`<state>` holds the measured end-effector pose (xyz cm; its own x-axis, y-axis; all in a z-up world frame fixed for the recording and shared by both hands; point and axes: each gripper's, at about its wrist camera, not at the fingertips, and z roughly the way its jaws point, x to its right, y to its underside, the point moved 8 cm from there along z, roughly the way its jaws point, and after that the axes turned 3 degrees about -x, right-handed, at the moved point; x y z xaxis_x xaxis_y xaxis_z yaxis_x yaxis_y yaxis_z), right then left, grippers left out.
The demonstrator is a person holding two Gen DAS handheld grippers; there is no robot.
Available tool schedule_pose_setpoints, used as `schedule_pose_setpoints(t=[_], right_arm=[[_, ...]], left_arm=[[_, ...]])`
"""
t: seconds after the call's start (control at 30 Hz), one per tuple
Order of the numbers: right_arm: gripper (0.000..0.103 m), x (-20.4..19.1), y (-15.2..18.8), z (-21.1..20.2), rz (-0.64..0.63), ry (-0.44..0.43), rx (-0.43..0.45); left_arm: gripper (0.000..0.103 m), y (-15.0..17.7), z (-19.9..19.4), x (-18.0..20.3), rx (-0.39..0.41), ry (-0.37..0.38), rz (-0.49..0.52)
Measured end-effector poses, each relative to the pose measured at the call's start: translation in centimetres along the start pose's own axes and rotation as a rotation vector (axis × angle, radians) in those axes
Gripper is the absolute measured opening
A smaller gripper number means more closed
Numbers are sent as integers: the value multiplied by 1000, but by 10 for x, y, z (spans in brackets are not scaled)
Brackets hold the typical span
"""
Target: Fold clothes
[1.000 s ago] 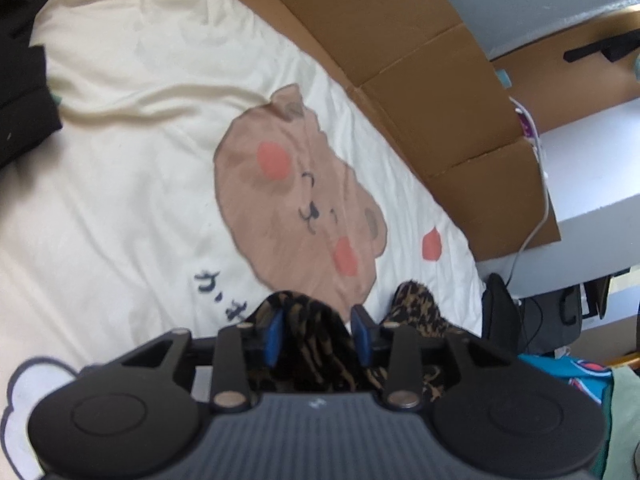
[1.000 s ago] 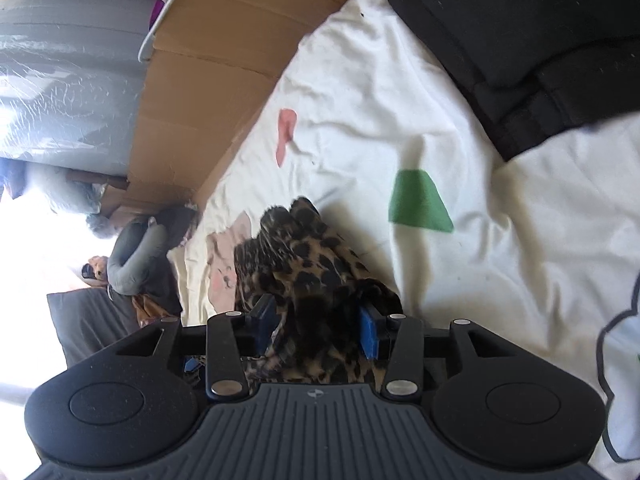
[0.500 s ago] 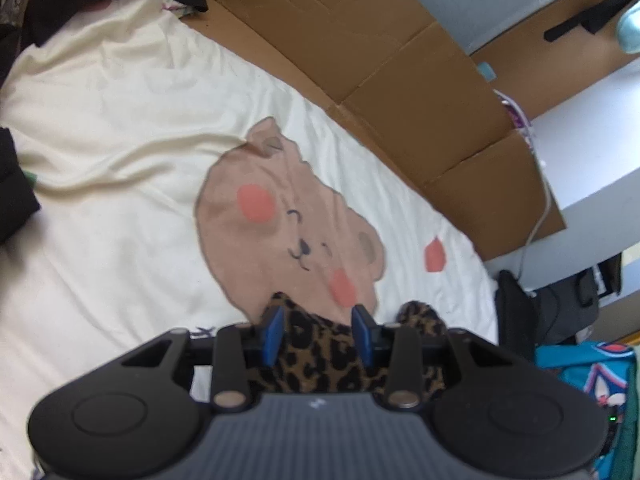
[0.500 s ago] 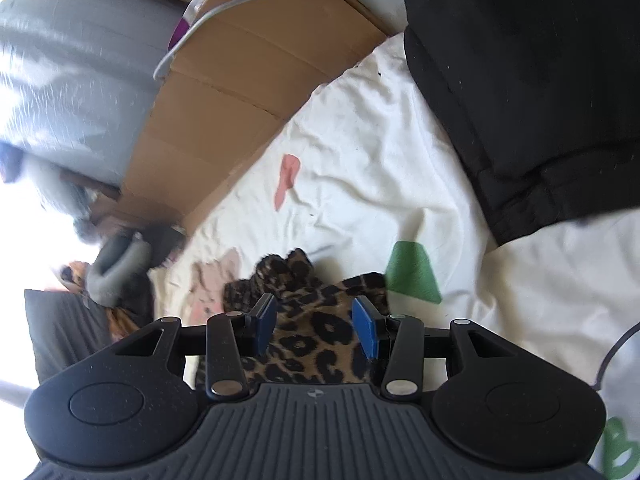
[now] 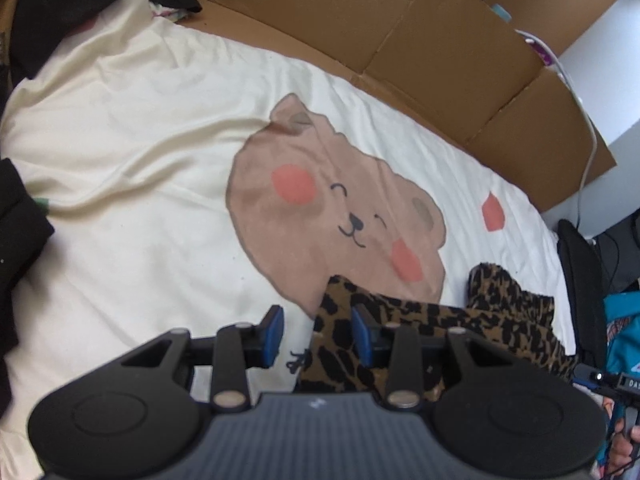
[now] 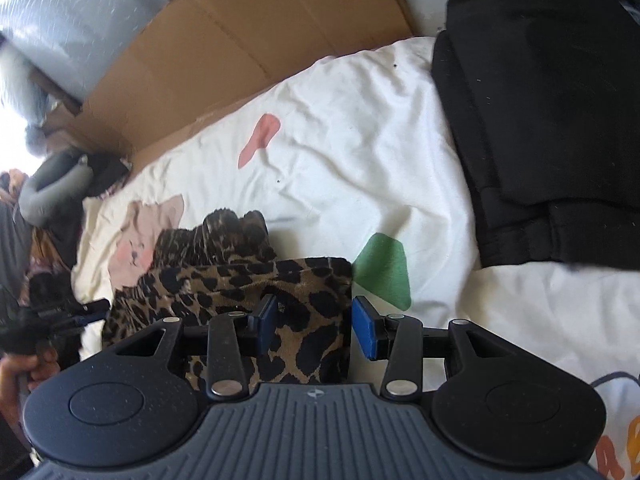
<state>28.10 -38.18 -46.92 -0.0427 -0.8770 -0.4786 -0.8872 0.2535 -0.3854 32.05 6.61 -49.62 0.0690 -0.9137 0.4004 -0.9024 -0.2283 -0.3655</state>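
Leopard-print garment (image 6: 304, 304) (on bedsheet (image 6: 352, 168))

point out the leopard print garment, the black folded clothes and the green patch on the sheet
leopard print garment (image 6: 304, 292), right wrist view, on its folded top layer
black folded clothes (image 6: 552, 128), right wrist view, middle of the stack
green patch (image 6: 384, 270), right wrist view, its centre

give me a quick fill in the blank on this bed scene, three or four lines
1. The garment between the grippers has a ____ print.
2. The large animal face printed on the bedsheet is a ____.
3. The folded clothes lying on the sheet are ____ in colour.
4. The flattened material along the far edge of the bed is ____.

Missing words: leopard; bear; black; cardboard
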Motion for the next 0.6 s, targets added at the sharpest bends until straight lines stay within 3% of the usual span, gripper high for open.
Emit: schedule_pose_setpoints(t=[0.13,0.2,0.37,0.53,0.6], right_arm=[[35,-4,1,4,-8,8,-6],[20,-5,2,5,-15,15,-10],[6,-6,2,2,-26,9,-4],[3,-9,1,-2,-44,11,11],[2,-11,0,-3,-60,15,19]], left_arm=[[39,3,6,1,-31,32,-7],[39,4,7,3,-36,38,11],[35,7,11,6,-50,51,28],[32,8,17,11,-46,40,53],[25,9,20,11,-43,35,49]])
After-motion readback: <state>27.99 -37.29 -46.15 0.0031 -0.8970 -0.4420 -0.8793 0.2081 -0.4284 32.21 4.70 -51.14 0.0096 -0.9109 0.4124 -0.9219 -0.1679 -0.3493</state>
